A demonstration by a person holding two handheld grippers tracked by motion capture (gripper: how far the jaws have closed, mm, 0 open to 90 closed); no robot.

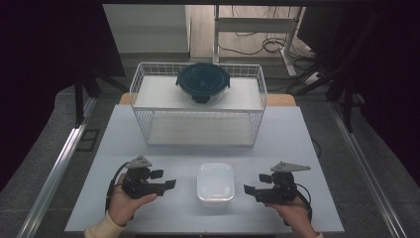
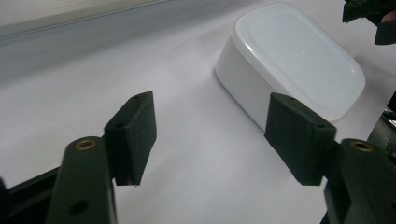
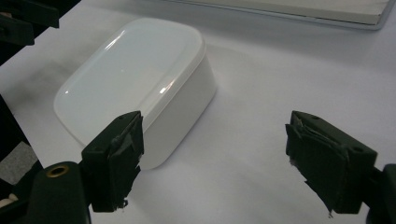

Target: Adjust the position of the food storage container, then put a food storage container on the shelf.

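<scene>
A white lidded rectangular container [image 1: 215,183] sits on the table near its front edge, between my two grippers. My left gripper [image 1: 166,179] rests to its left, open and empty, jaws pointing toward it. In the left gripper view the container [image 2: 292,63] lies ahead and to the right of the open gripper [image 2: 219,140]. My right gripper [image 1: 253,186] is on the container's right, open and empty, also facing it. In the right gripper view the container [image 3: 140,84] lies ahead on the left, close to the left jaw of the open gripper [image 3: 219,158].
A white wire two-level rack [image 1: 198,106] stands at the back of the table [image 1: 297,139]. A round container with a dark blue clip lid [image 1: 203,82] sits on its top shelf. Metal rails run along both sides of the table.
</scene>
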